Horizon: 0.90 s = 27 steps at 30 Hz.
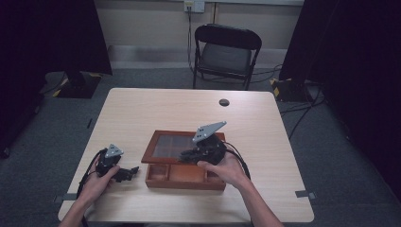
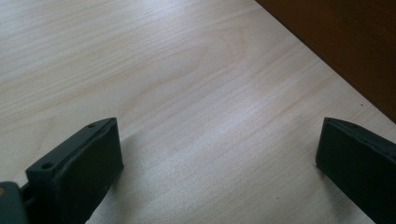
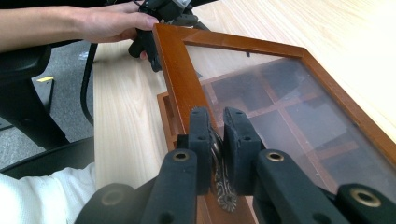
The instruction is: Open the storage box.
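Observation:
A brown wooden box point(image 1: 184, 182) with divided compartments lies near the table's front edge. Its glass-paned lid point(image 1: 170, 146) is tilted up at the front, hinged at the back. My right gripper point(image 3: 218, 135) is shut on a small ornate metal clasp point(image 3: 224, 193) on the lid's front rail point(image 3: 180, 79); the high view shows this gripper point(image 1: 188, 155) over the box's middle. To the left of the box my left gripper point(image 1: 131, 171) rests low on the table, open, with bare wood between its jaws point(image 2: 219, 163). The box's side point(image 2: 345, 42) is at upper right in the left gripper view.
The light wood table point(image 1: 142, 109) has a round dark cable hole point(image 1: 224, 102) at the back. A black folding chair point(image 1: 226, 52) stands behind it. Through the glass point(image 3: 289, 112) the box's dividers show. The person's other hand point(image 3: 112, 21) holds the left gripper beyond the lid.

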Motion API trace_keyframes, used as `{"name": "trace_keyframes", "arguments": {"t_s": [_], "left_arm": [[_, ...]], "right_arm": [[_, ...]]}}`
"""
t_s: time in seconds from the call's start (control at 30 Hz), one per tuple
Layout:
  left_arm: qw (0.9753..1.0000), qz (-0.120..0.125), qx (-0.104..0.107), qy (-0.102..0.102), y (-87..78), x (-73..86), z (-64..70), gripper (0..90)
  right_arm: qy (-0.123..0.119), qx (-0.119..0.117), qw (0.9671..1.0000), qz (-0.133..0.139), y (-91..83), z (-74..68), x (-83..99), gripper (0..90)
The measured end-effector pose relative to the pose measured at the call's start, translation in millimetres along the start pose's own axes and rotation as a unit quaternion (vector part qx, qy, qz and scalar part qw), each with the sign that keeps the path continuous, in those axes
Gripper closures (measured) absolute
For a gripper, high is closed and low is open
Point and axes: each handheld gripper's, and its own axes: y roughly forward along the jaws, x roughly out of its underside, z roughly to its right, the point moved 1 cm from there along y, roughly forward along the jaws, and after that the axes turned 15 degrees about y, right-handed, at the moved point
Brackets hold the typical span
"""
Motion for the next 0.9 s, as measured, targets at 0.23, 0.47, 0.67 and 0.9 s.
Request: {"name": "trace_keyframes", "arguments": {"t_s": [0.23, 0.47, 0.67, 0.9], "left_arm": [[1.0000, 0.000, 0.000, 0.000, 0.0, 0.0, 0.0, 0.0], [1.0000, -0.002, 0.001, 0.002, -0.2, 0.1, -0.3, 0.0], [1.0000, -0.002, 0.000, 0.002, -0.2, 0.0, -0.3, 0.0], [1.0000, -0.002, 0.000, 0.003, -0.2, 0.0, -0.4, 0.0]], "right_arm": [[0.002, -0.001, 1.0000, 0.001, -2.0, 0.8, -3.5, 82.1], [0.001, -0.001, 1.0000, 0.000, -3.8, 1.6, -7.5, 82.2], [-0.002, 0.000, 1.0000, 0.000, -5.9, 2.6, -11.7, 82.3], [0.001, -0.001, 1.0000, -0.001, -7.5, 3.9, -14.4, 82.3]]}}
